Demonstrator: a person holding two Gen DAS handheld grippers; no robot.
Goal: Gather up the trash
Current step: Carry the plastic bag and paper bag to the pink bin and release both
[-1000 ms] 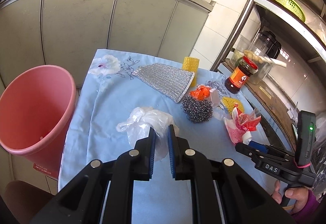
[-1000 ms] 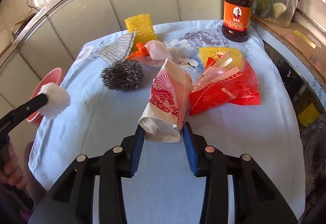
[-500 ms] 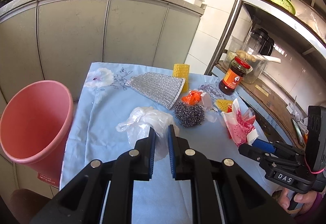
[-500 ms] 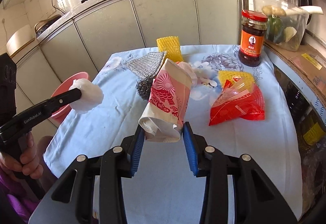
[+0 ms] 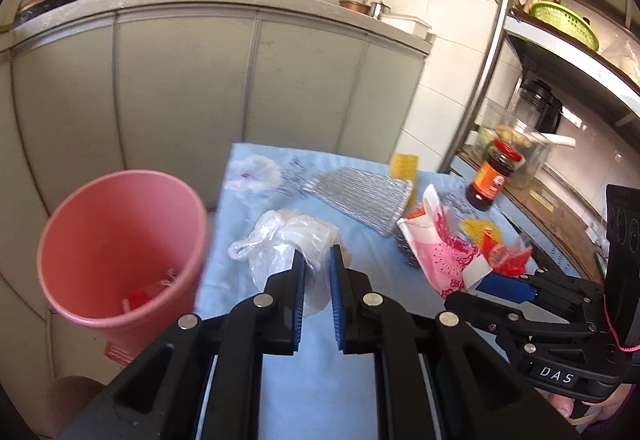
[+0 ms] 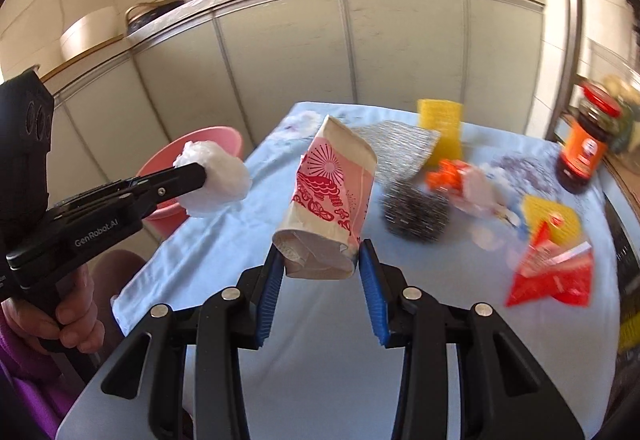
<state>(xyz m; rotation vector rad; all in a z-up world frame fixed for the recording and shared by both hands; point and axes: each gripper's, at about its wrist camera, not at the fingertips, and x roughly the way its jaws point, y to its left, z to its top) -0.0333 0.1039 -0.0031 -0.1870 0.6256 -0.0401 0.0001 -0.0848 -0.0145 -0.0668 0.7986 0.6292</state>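
Observation:
My left gripper (image 5: 317, 263) is shut on a crumpled white plastic bag (image 5: 286, 242) and holds it above the table, right of the pink bin (image 5: 120, 240); it also shows in the right wrist view (image 6: 204, 178) with the bag (image 6: 216, 184). My right gripper (image 6: 320, 258) is shut on a pink and red paper cup (image 6: 330, 200), lifted off the blue tablecloth (image 6: 248, 240); the cup also shows in the left wrist view (image 5: 440, 244). A red plastic wrapper (image 6: 552, 272) and an orange wrapper (image 6: 452, 172) lie on the table.
A steel wool ball (image 6: 416, 210), a silver scouring cloth (image 5: 360, 194), yellow sponges (image 6: 440, 128) and a sauce jar (image 6: 584, 156) sit on the table. Grey cabinets stand behind; a metal shelf rack (image 5: 560, 52) stands at the right. The bin holds some red scraps.
Both grippers have lifted and swung left toward the pink bin, carrying the bag and the cup. The bin is now closer to the left gripper.

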